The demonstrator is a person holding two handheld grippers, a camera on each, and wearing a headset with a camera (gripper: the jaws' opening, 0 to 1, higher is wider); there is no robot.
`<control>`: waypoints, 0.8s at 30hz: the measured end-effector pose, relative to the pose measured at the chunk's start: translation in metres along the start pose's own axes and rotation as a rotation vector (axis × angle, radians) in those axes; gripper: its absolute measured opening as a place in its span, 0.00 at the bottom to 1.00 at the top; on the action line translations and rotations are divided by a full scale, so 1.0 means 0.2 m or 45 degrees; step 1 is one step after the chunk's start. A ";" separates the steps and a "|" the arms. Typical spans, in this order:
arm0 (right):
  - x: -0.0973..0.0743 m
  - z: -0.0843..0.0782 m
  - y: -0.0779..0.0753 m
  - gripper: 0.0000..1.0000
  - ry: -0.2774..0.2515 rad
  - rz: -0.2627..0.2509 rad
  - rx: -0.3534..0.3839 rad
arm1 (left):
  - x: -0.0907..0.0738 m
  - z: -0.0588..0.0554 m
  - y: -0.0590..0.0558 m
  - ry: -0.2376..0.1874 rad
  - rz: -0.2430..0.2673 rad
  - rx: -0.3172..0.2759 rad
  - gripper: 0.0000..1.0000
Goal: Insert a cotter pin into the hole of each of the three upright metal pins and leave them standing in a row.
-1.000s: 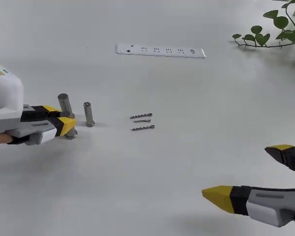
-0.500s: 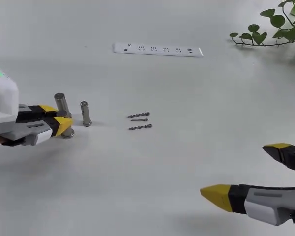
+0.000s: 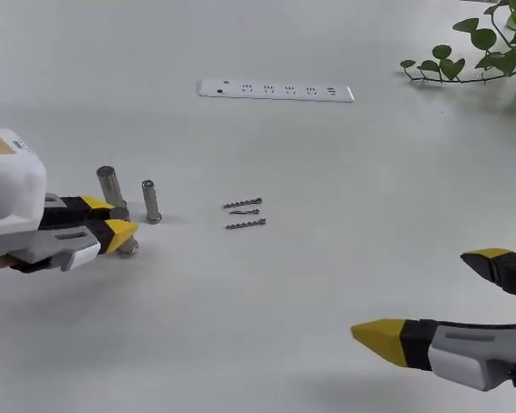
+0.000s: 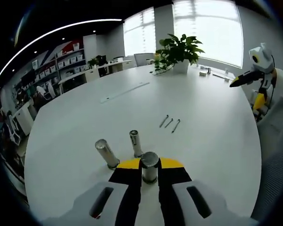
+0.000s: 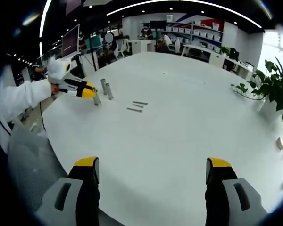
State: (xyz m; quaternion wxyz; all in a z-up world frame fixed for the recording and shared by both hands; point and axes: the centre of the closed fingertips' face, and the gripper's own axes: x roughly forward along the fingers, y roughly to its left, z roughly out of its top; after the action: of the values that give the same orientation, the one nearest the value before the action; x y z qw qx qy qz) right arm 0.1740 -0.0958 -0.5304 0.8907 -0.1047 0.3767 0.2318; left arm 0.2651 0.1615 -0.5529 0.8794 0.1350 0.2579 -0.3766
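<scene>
Left of the three thin grey cotter pins (image 3: 244, 213) on the white desk (image 3: 327, 172), the left hand-held gripper (image 3: 112, 219) seems clamped on one upright silver metal pin (image 4: 150, 165), two others (image 3: 110, 185) (image 3: 150, 201) nearer those cotter pins, while the right hand-held gripper (image 5: 151, 167), far right, gapes empty.

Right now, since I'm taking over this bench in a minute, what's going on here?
The person's left gripper is shut on one upright metal pin, next to the two other pins standing on the white table. Three cotter pins lie loose a little way off, none inserted yet. The right gripper hangs open and empty, well away from the parts.
</scene>
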 end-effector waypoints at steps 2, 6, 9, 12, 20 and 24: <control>0.00 0.00 0.00 0.92 -0.003 0.001 0.001 | 0.00 0.02 -0.03 -0.005 -0.020 0.010 0.09; 0.00 0.00 0.02 0.91 -0.011 0.012 0.006 | -0.01 0.05 -0.13 -0.023 -0.073 0.037 0.09; 0.00 -0.01 0.03 0.91 -0.011 0.031 0.008 | -0.02 0.07 -0.20 -0.029 -0.102 0.057 0.09; -0.01 -0.02 0.04 0.91 -0.019 0.035 0.018 | -0.02 0.11 -0.27 -0.057 -0.146 0.076 0.09; -0.02 -0.02 0.04 0.91 -0.048 0.038 0.038 | -0.01 0.18 -0.40 -0.075 -0.224 0.147 0.09; -0.03 -0.01 0.03 0.91 -0.064 0.041 0.050 | 0.02 0.20 -0.44 -0.077 -0.253 0.160 0.09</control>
State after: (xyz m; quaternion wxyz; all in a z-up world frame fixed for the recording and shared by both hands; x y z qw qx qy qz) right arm 0.1660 -0.0937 -0.5280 0.8979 -0.0754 0.3603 0.2413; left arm 0.2159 0.0825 -0.5261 0.8350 0.1523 0.2193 -0.4812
